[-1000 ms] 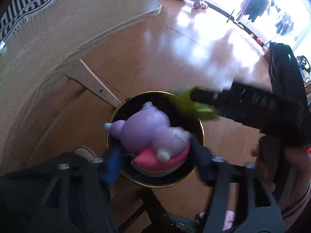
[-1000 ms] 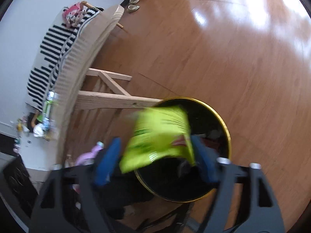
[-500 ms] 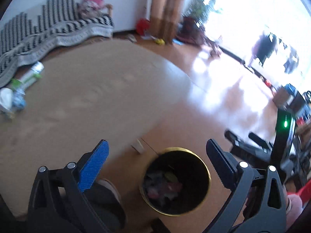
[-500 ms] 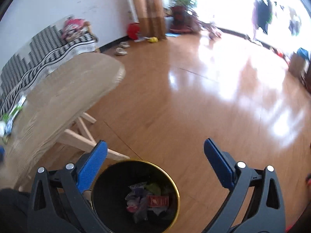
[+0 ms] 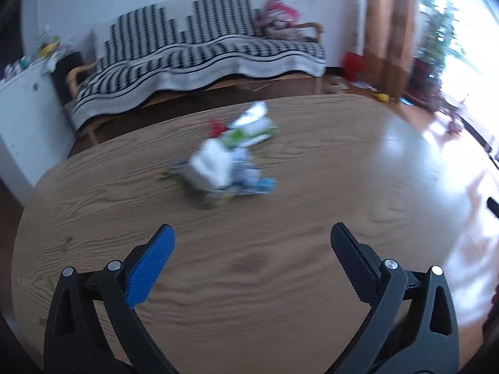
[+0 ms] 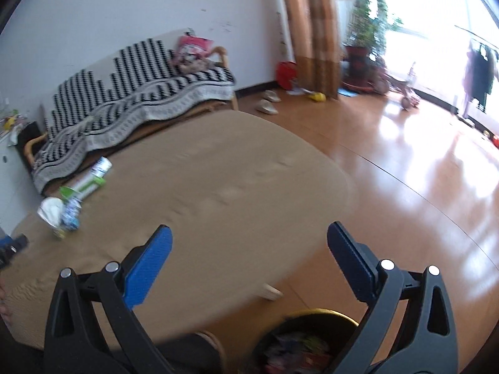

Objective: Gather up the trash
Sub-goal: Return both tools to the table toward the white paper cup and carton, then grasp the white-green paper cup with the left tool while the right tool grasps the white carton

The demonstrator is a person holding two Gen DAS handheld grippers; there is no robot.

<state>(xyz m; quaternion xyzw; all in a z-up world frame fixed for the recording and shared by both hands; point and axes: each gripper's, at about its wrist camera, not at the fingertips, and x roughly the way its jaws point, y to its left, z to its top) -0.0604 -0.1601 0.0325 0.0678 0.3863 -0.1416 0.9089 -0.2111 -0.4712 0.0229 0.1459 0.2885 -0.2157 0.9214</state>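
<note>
A blurred heap of trash (image 5: 223, 165) lies in the middle of the oval wooden table (image 5: 280, 280): a crumpled white wrapper, a green-and-white packet and blue-and-white packs. My left gripper (image 5: 251, 240) hangs open and empty over the table, short of the heap. My right gripper (image 6: 248, 243) is open and empty above the table's near edge. The same trash (image 6: 65, 208) shows at the far left of the right wrist view. Below the right gripper stands the black, gold-rimmed bin (image 6: 312, 339) with wrappers inside.
A sofa under a black-and-white throw (image 5: 199, 59) stands behind the table. A white cabinet (image 5: 21, 118) is at the left. Glossy wooden floor (image 6: 421, 187) spreads to the right, with slippers, a red bucket (image 6: 287, 73), curtains and plants near the bright window.
Both grippers let go of their loads, a purple plush toy and a yellow-green packet, over the bin. They then rose and swung from the bin toward the table, jaws wide and empty.
</note>
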